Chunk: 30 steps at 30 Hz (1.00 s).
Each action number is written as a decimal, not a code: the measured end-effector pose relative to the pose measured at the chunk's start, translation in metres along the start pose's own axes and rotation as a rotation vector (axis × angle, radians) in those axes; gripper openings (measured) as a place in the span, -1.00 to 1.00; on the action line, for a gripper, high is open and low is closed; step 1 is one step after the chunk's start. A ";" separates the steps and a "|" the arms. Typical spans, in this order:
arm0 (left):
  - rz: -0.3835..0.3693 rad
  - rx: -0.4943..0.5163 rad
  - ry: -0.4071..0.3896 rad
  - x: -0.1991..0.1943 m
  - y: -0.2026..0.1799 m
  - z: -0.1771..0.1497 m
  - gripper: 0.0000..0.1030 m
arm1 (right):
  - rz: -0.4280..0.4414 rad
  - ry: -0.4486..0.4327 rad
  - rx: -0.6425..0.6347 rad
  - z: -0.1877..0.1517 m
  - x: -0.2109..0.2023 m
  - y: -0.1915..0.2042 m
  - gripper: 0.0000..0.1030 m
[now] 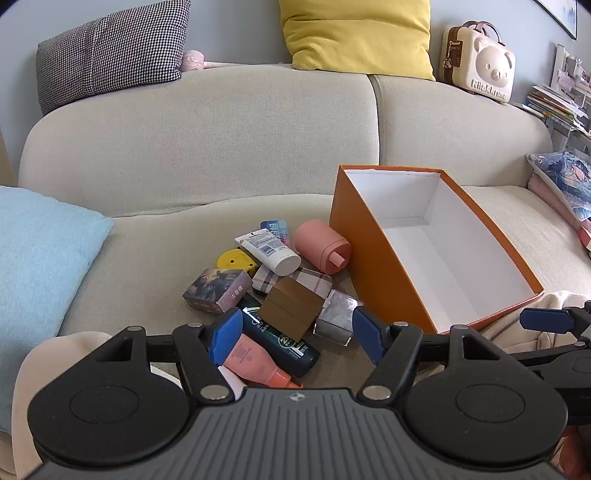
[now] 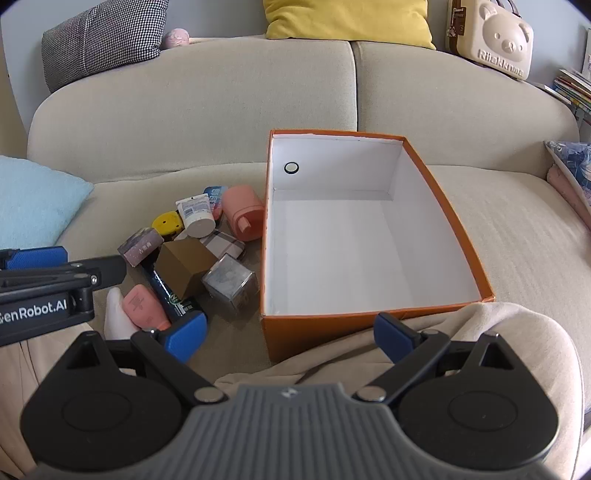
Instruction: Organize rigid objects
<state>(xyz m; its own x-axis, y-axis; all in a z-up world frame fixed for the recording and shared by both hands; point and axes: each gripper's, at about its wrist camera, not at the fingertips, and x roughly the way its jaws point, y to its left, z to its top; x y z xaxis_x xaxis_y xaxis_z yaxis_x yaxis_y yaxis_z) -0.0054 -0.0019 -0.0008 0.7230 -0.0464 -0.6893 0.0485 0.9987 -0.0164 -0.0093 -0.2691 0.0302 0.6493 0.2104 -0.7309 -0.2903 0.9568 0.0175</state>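
Observation:
An orange box [image 1: 373, 258] with a white, empty inside stands on the beige sofa; it also shows in the right wrist view [image 2: 291, 332]. Left of it lies a pile: a brown box [image 1: 291, 308], a clear silver cube [image 1: 338, 317], a pink cylinder [image 1: 321, 245], a white tube [image 1: 269, 251], a dark bottle [image 1: 284, 343], a pink bottle [image 1: 255, 360], a picture box [image 1: 218, 290] and a yellow piece [image 1: 234, 260]. My left gripper [image 1: 295, 338] is open and empty just above the pile's near side. My right gripper [image 2: 290, 338] is open and empty at the orange box's near wall.
A light blue cushion [image 1: 40, 266] lies at the left. A houndstooth pillow [image 1: 110, 51], a yellow pillow [image 1: 358, 33] and a cream bear case [image 1: 480, 61] sit on the sofa back. Folded cloth [image 1: 561, 188] lies at the right. The person's beige-clad legs [image 2: 498, 332] are below.

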 end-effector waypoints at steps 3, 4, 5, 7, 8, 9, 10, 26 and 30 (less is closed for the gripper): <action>0.000 -0.001 0.002 0.001 0.000 0.000 0.57 | 0.001 0.003 0.001 0.000 0.001 0.000 0.88; 0.000 -0.001 0.003 0.001 0.000 0.000 0.57 | 0.002 0.005 0.003 -0.001 0.001 0.000 0.88; 0.000 -0.001 0.004 0.001 0.000 0.000 0.57 | 0.002 0.009 0.004 -0.001 0.001 0.000 0.88; -0.002 0.000 0.006 0.001 0.000 -0.001 0.57 | 0.002 0.013 0.004 -0.001 0.002 -0.001 0.88; -0.003 0.000 0.006 0.001 0.000 -0.001 0.57 | 0.002 0.014 0.005 -0.001 0.002 0.000 0.88; -0.004 0.001 0.007 0.001 0.000 -0.001 0.57 | 0.003 0.015 0.005 -0.001 0.003 0.000 0.88; -0.004 0.001 0.008 0.001 0.000 -0.001 0.56 | 0.002 0.015 0.004 -0.001 0.003 0.000 0.88; -0.087 -0.067 0.061 0.010 0.034 -0.003 0.33 | 0.092 -0.074 -0.035 0.003 0.005 0.011 0.96; -0.117 -0.078 0.107 0.022 0.045 -0.002 0.20 | 0.115 -0.059 -0.119 0.010 0.016 0.026 0.44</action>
<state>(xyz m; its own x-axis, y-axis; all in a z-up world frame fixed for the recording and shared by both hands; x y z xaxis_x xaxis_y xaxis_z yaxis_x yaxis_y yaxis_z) 0.0114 0.0421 -0.0180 0.6377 -0.1637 -0.7527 0.0711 0.9855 -0.1541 0.0006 -0.2384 0.0254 0.6461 0.3320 -0.6872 -0.4440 0.8959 0.0154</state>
